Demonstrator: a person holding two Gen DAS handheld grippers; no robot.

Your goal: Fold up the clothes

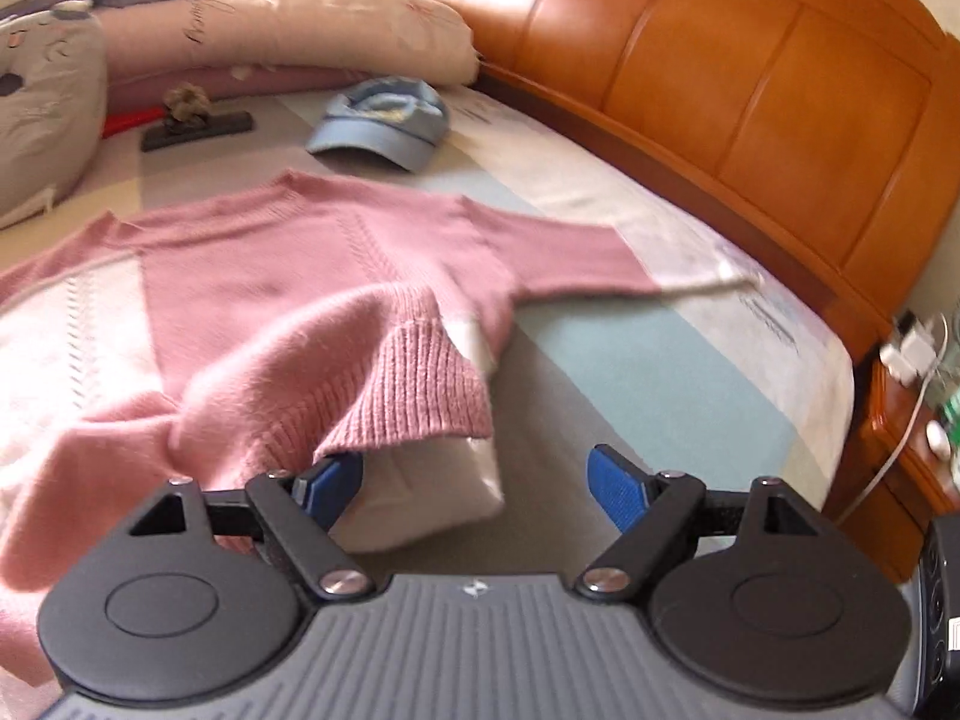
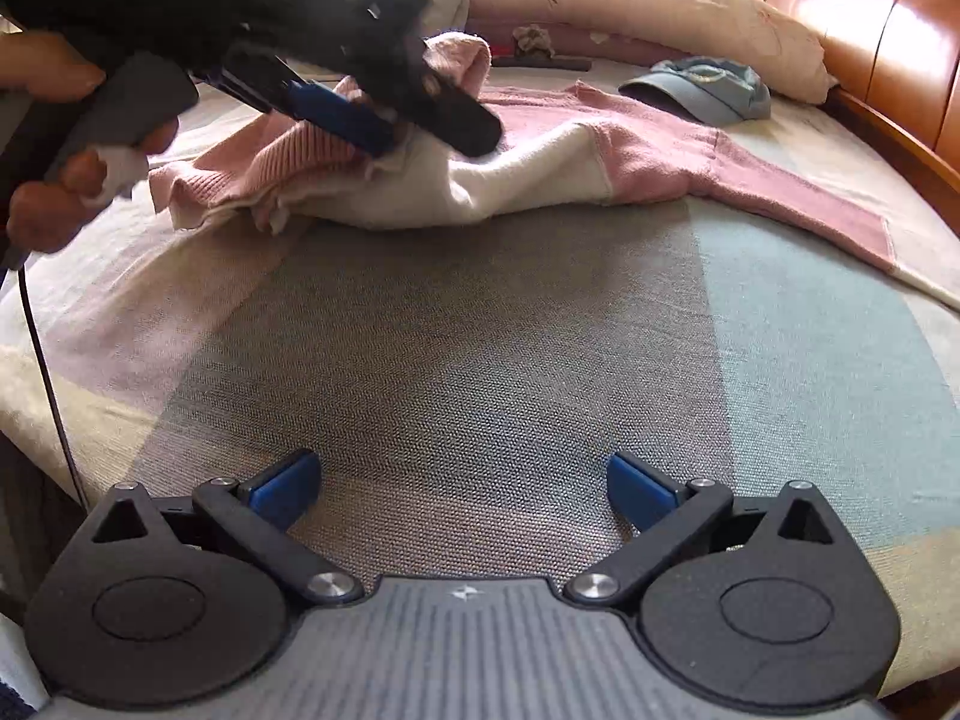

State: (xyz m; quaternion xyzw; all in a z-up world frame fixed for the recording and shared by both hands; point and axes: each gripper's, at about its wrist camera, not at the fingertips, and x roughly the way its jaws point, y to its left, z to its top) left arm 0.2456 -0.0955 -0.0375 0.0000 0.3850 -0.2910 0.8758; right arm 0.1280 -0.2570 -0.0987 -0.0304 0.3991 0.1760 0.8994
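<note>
While the left gripper (image 1: 474,483) sits at the ribbed hem (image 1: 414,390) of the pink and white sweater (image 1: 288,276), its jaws are spread wide; the left pad (image 1: 333,480) is tucked under the hem, the right pad (image 1: 612,480) is clear of the cloth, so nothing is clamped. The right gripper (image 2: 465,483) is also released and hangs over bare bedspread (image 2: 480,330), well apart from the sweater. From the right wrist view, the hem end is bunched up beside the left tool, with pink over white layers, and 1 sleeve (image 2: 798,204) lies stretched flat toward the headboard (image 1: 750,90). The rest of the body is spread on the bed, collar toward the pillows (image 1: 288,24), near a blue cap (image 1: 384,120).

Judgement: a hem fold is in hand, either about to be pinched or just let go; can't tell which. Either way the bunched hem wants flattening, and the sleeve is not tucked in
</note>
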